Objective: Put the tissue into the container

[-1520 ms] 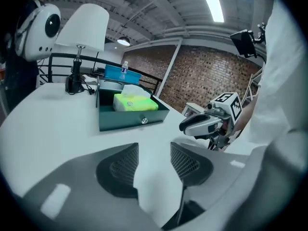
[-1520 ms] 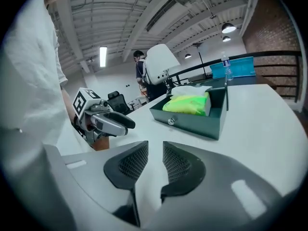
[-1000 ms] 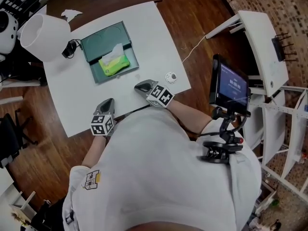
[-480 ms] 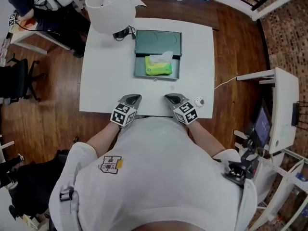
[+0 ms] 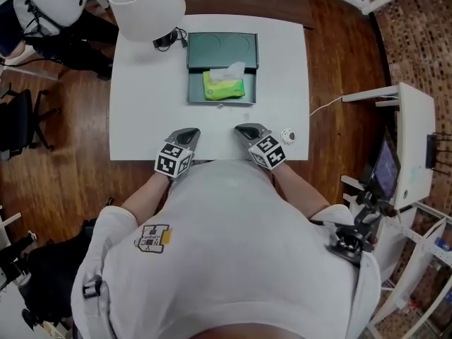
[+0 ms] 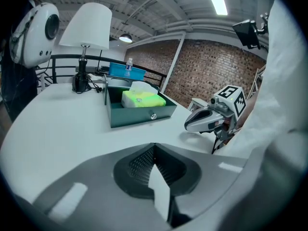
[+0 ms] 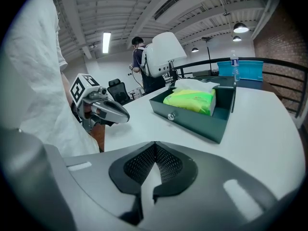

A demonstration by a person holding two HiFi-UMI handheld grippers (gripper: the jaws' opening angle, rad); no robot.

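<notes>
Nearest me, both tools rested at the edge of the counter [image 5: 141, 104], on the near side of the container [image 5: 222, 48] and well apart from it. The left hand-held gripper [image 5: 186, 133] lay to the near left of the container. Its jaws were pressed fully together with nothing between them, and its own view showed the ribbed pads meeting. The right hand-held gripper [image 5: 244, 128] lay to the near right of the container, its jaws likewise closed tight and empty. The 2 pointed towards the container's front wall. A small round white object [image 5: 287, 135] sat on the counter just beside the right hand-held gripper, nearer me than the container and off to its right.

Farther on, the dark green container was open on top at its front half and had a small knob on its front wall. The tissue [image 5: 224, 85], a yellow-green pack with a white sheet sticking up from it, lay inside that open part. At the container's far left corner I saw a lamp [image 5: 145, 4] with a white shade. Beyond the container's far side stood a blue bin [image 6: 126, 70] with a bottle [image 6: 128, 63] by it.
</notes>
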